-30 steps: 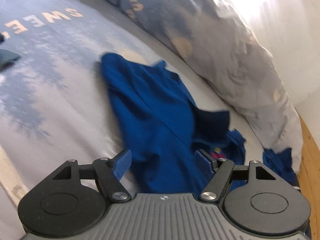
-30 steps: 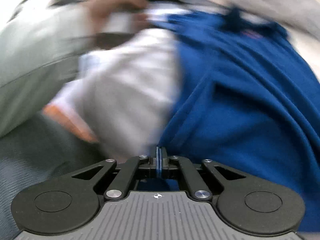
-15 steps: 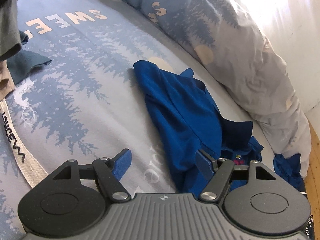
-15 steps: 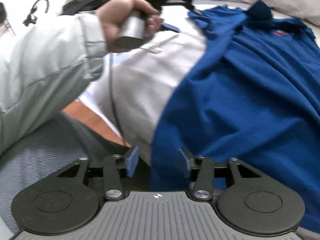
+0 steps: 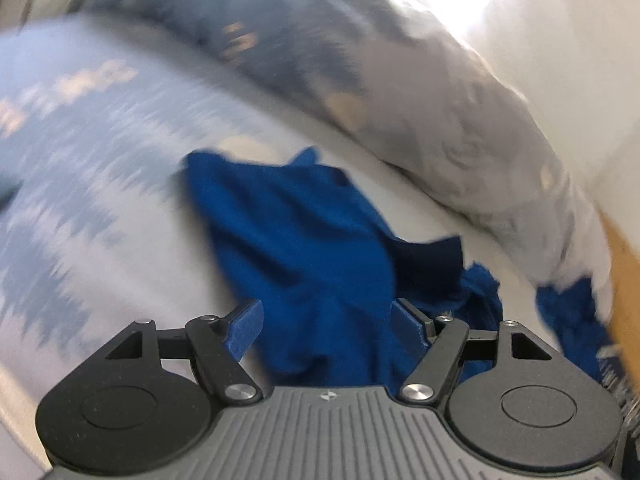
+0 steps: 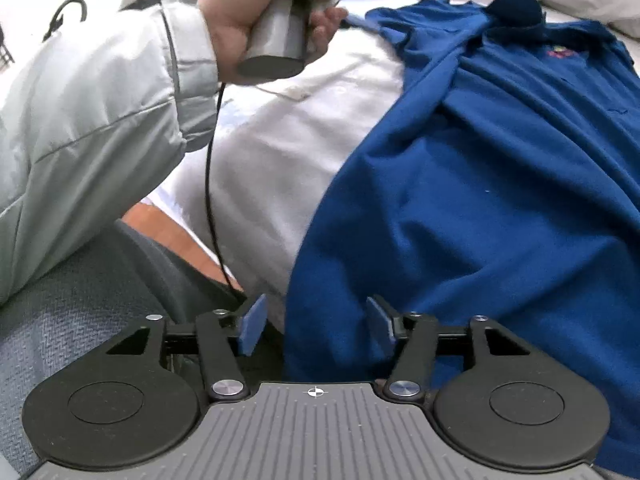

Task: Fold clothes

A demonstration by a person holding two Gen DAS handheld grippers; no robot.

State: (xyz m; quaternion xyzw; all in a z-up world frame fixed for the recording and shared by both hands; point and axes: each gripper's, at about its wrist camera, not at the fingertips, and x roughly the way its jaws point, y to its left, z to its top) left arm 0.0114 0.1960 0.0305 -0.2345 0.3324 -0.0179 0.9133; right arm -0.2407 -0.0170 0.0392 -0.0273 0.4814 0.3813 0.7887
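A bed (image 5: 92, 208) with a pale blue, tree-printed cover fills the left wrist view, which is smeared by motion blur. Along its far edge lies a long grey-blue pillow (image 5: 432, 96) in matching fabric. A royal-blue polo shirt (image 6: 500, 184) is spread on the bed in rumpled folds, its dark navy collar (image 6: 516, 4) at the far end near the pillow and a small coloured emblem on the chest; in the left wrist view the same shirt lies bunched between the bed's printed area and the pillow.

In the right wrist view a light grey jacket sleeve (image 6: 92, 104) reaches in from the left, and its hand (image 6: 248, 12) grips the grey handle of the left gripper (image 5: 326, 320), a black cable hanging from it.

The left gripper hangs over the shirt's near part, fingers (image 5: 244, 328) apart with nothing between them. The right gripper (image 6: 316, 322) sits at the shirt's near hem edge, its fingers (image 6: 252, 320) also spread wide, the cloth edge lying in the gap unpinched.
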